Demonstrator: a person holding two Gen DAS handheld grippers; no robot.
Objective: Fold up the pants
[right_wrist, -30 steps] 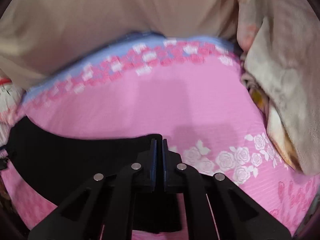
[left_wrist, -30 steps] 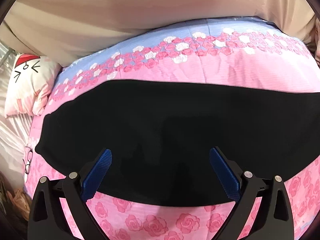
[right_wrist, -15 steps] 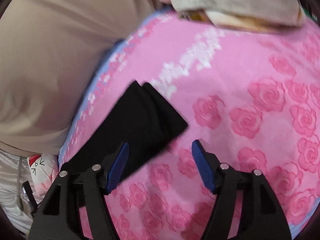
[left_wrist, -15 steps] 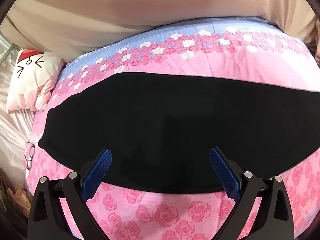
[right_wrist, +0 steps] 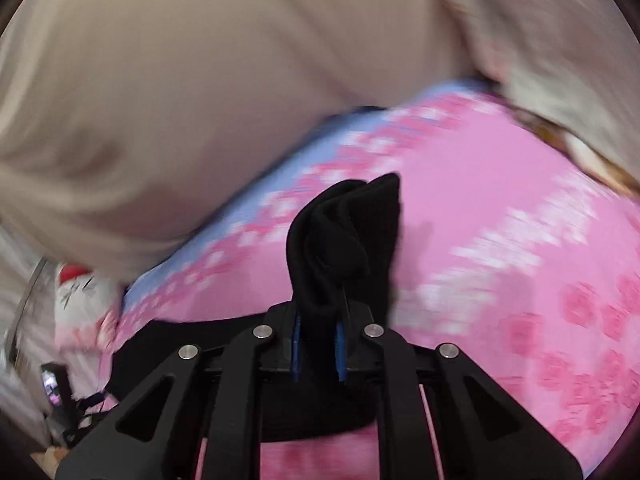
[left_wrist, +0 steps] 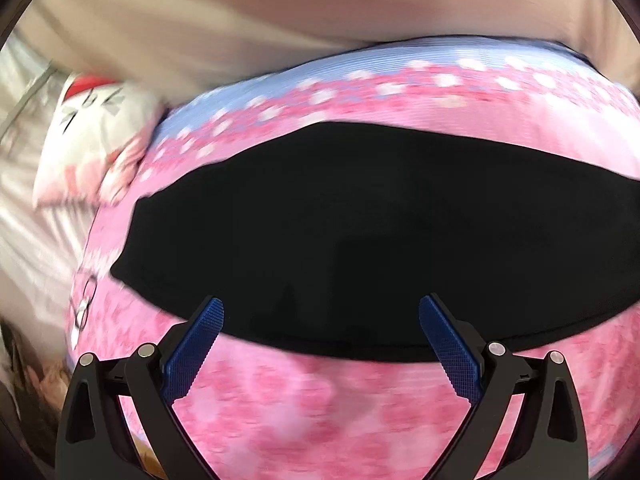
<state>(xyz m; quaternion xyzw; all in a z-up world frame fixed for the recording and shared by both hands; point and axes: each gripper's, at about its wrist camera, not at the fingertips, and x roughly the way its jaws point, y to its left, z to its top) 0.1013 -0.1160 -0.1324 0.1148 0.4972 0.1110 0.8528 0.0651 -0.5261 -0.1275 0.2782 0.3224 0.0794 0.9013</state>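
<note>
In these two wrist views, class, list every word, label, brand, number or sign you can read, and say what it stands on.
None: no readable text in either view.
Pillow: a drawn cartoon face, no letters.
Pink rose bedspread: flower print only.
Black pants: no label showing.
Small lit screen at the bed's edge: too small and blurred to read.

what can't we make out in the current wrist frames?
- Left wrist view: black pants run off the right edge, so their right end is unseen; pink floral sheet is motion-blurred.
- Right wrist view: right gripper hides the fabric under its frame; small dark device at lower left is too blurred to identify.
</note>
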